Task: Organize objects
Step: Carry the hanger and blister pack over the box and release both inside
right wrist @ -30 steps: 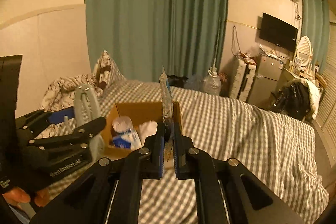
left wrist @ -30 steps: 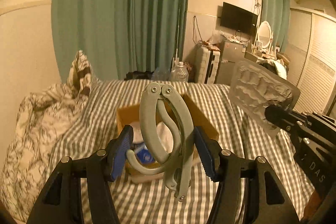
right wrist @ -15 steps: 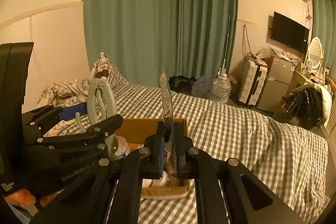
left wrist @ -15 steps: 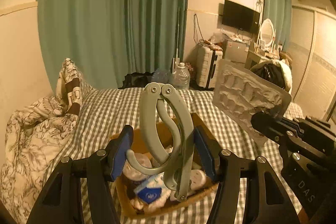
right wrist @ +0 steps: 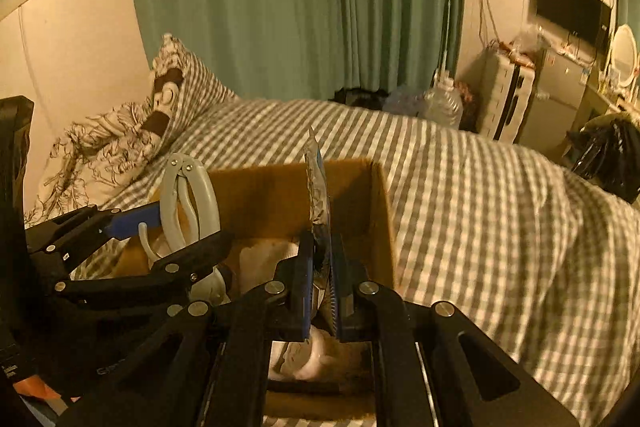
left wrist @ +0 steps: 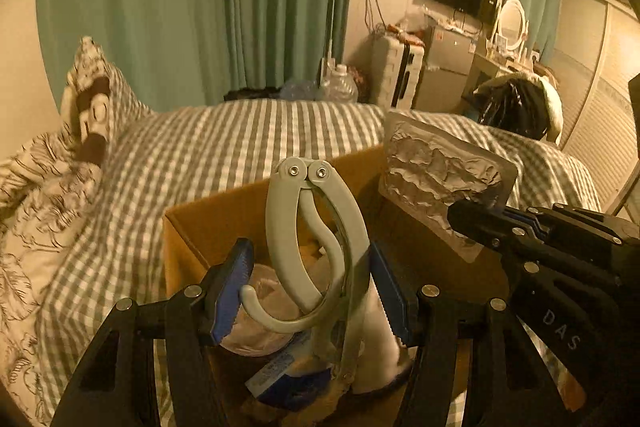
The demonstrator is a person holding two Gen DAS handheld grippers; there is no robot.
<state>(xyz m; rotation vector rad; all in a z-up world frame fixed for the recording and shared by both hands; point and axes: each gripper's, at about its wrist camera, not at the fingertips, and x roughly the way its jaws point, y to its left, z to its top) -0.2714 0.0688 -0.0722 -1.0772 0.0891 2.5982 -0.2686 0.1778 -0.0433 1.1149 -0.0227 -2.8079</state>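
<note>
Centrally, the cardboard box sits open on the bed, already holding a jumble of items: a clear wrapped bundle, a blue-labelled packet and something white. Directly above its opening, the left hand-held gripper holds a grey hook-shaped clip; the jaws stand moderately apart, closed only as far as the clip's width, with its riveted hinge pointing up and forward and its long axis roughly along the fingers. To the right, the right hand-held gripper has its jaws nearly together, pinching the lower edge of a foil blister pack, which stands on edge with its flat face toward the left camera. In the right wrist view the pack appears as a thin vertical blade in line with the box's far wall.

Both held items lie over the box, the clip above the left half, the pack toward the right wall. Judged from this, the drop turns on vertical alignment alone: the box lies below and slightly ahead of each gripper, so opening the jaws should suffice. Neither hand looks clearly nearer. A striped pillow and a patterned duvet lie at the left of the bed.
</note>
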